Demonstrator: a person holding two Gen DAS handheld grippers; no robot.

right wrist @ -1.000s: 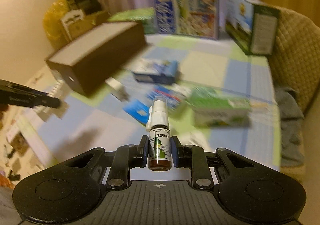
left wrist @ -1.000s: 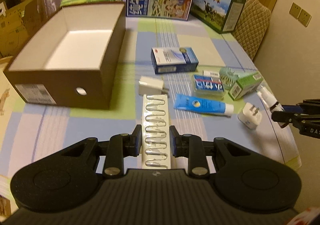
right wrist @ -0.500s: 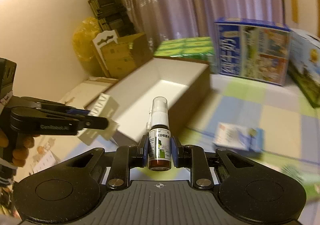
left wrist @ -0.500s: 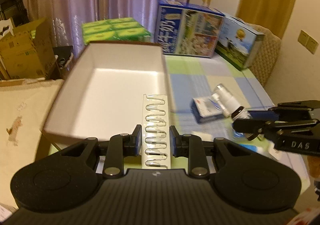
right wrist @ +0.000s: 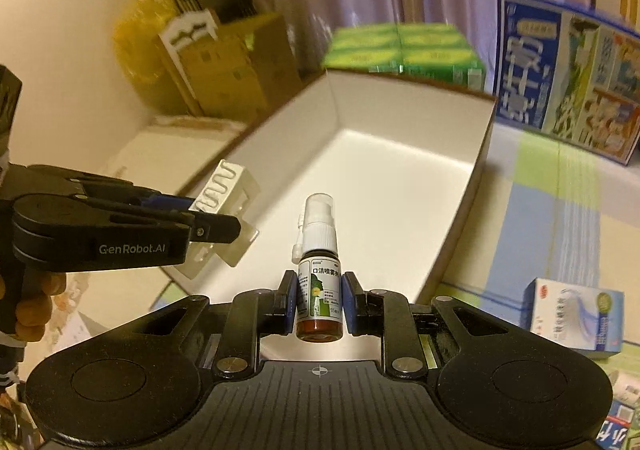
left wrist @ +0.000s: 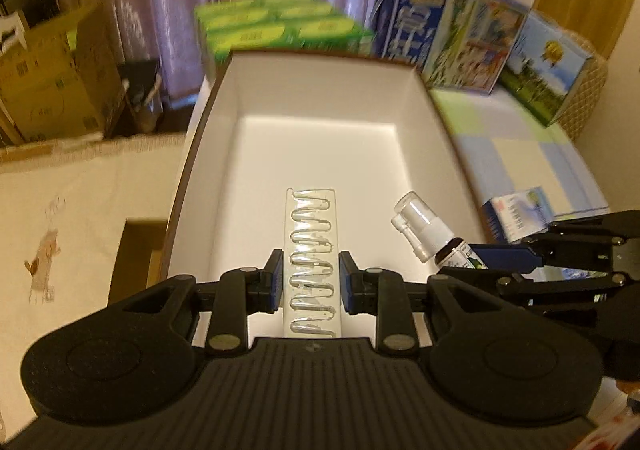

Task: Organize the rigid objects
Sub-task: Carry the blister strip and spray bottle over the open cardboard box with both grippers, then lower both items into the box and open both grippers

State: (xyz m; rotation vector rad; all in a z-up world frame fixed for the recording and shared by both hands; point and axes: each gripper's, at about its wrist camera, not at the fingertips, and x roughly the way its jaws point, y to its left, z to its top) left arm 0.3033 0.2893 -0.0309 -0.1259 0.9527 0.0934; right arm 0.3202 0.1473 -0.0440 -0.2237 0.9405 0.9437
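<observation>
Holding: left gripper (left wrist: 311, 282) clamps a clear ampoule tray (left wrist: 310, 262), above the near end of the open white-lined box (left wrist: 312, 154).
Right gripper (right wrist: 319, 302): fingers closed on an upright oral spray bottle (right wrist: 319, 278), over the box's near right edge.
Beside box: blue-white medicine carton (right wrist: 576, 318) on the checked cloth (right wrist: 560, 186).

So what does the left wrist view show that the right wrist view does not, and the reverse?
Only the left wrist view: the carton with the meadow picture, far right. Only the right wrist view: the yellow bag and the hand on the left gripper. Both: the open box, the blister strip, the spray bottle in the right gripper, the green cartons.
</observation>
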